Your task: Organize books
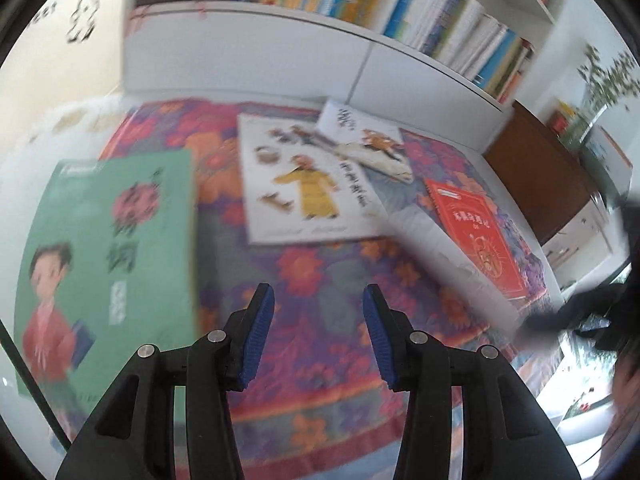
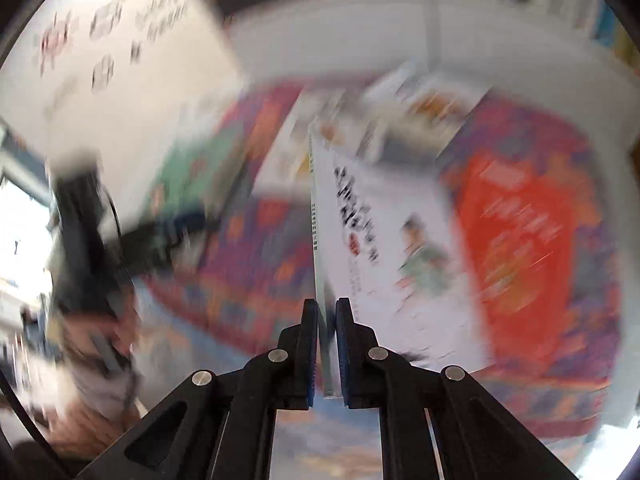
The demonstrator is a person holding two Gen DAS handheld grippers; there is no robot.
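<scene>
The right tongs (image 2: 327, 354) pinch a thin white book (image 2: 384, 240) by its edge, lifted above the flowered cloth (image 1: 320, 280); heavy blur hides its title. The left tongs (image 1: 319, 336) stand spread and empty over that cloth, beside the green book (image 1: 108, 264).

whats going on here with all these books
A person with a gripper in each hand is sorting picture books spread on a flowered cloth. The right gripper is shut on a white book, held edge-on. The left gripper is open and empty, with a green book, a red book and others lying ahead below a bookshelf.
</scene>
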